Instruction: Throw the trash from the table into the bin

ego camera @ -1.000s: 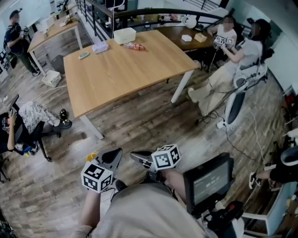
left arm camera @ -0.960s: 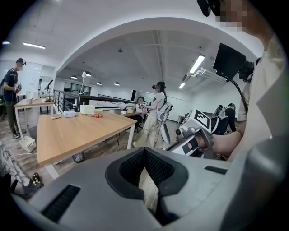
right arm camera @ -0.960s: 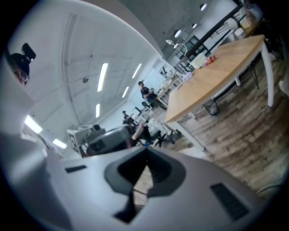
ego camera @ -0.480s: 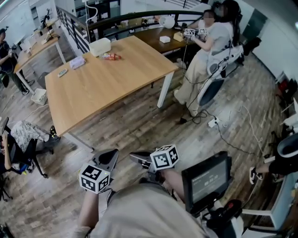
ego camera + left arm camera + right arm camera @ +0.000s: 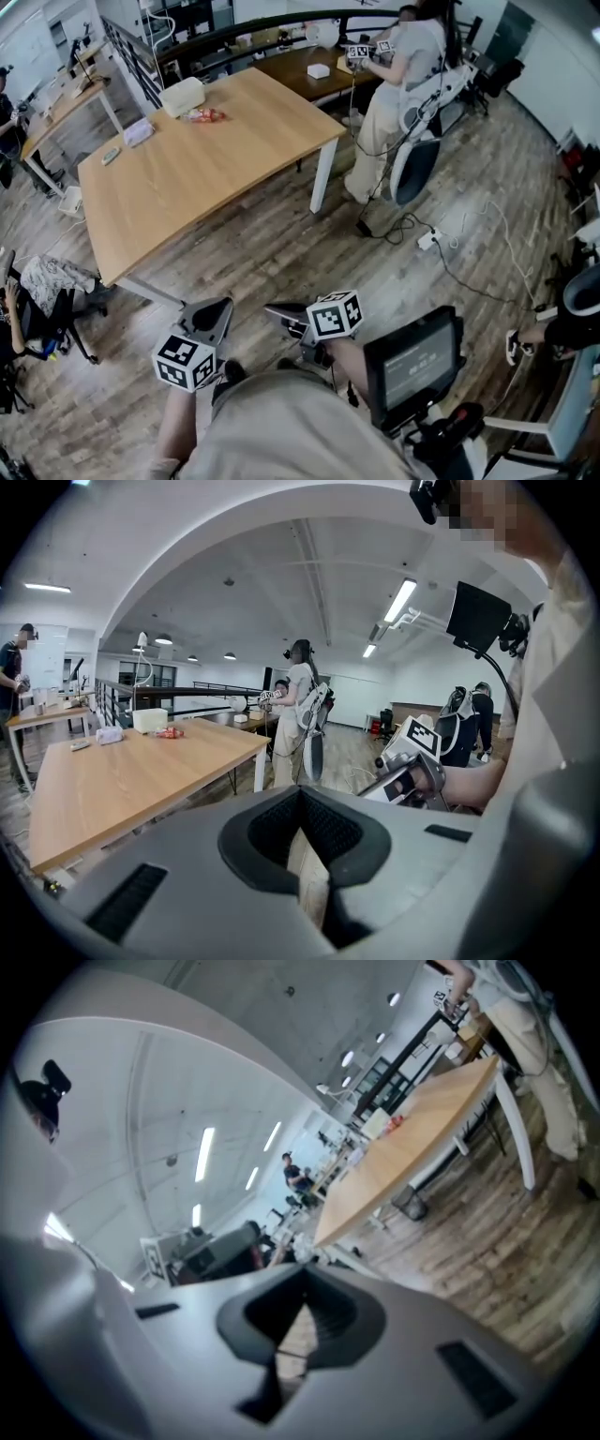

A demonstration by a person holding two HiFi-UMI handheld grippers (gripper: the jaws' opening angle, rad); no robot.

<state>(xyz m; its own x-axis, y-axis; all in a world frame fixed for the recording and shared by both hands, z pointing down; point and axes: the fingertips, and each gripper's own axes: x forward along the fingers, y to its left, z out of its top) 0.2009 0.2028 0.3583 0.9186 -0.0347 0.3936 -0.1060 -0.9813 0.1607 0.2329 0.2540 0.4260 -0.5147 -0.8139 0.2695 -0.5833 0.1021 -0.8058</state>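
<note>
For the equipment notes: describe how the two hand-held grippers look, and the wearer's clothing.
The left gripper and right gripper match: grey plastic fingers with black ribbed pads at the tips, each carrying a white cube printed with black square markers. The person wears a pale, short-sleeved top.

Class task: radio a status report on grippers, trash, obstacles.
Left gripper shut, empty. Right gripper shut, empty. Red wrapper on table, far ahead. Wood floor between.
</note>
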